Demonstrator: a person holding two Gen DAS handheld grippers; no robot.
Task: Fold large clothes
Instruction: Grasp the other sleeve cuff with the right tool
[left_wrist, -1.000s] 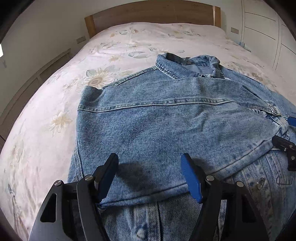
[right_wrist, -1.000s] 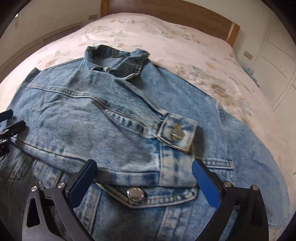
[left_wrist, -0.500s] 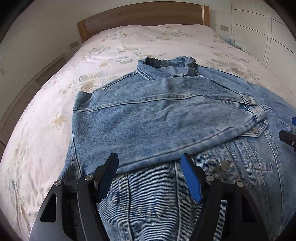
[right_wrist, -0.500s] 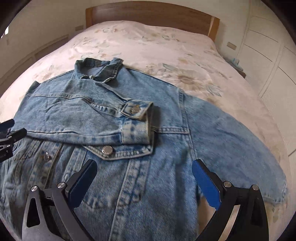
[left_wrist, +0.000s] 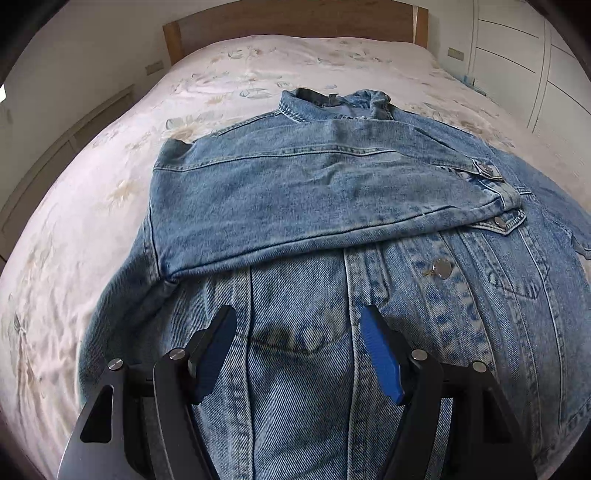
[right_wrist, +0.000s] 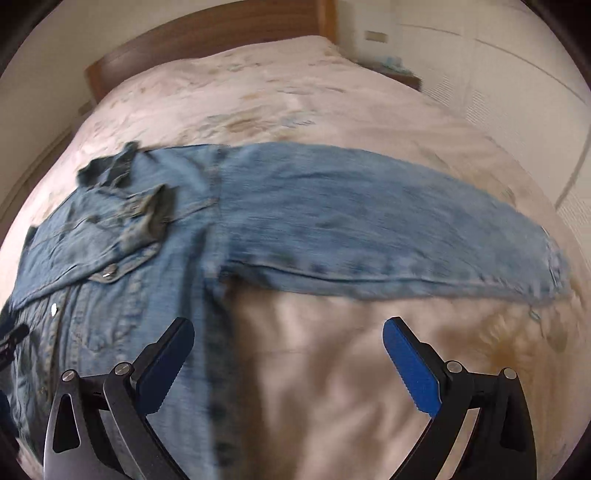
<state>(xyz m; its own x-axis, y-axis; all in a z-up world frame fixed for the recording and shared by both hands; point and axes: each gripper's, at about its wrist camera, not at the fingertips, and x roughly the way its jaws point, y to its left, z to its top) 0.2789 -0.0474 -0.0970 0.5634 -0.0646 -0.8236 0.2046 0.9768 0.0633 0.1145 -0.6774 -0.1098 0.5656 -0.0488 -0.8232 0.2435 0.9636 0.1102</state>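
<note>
Denim jacket (left_wrist: 332, 192) lay front-up on the floral bed (left_wrist: 92, 206), both tools empty.

The left hand-held gripper (left_wrist: 299, 350) hung spread over the hem; the right hand-held gripper (right_wrist: 288, 365), also spread, hovered beside the outstretched sleeve (right_wrist: 369, 221). The right view was motion-blurred, the jacket's lower edge cut off, one sleeve (left_wrist: 295, 206) folded across the chest.

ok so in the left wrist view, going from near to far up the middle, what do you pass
left hand-held gripper → jacket front panel → folded-over sleeve → collar → floral bedspread → wooden headboard
</note>
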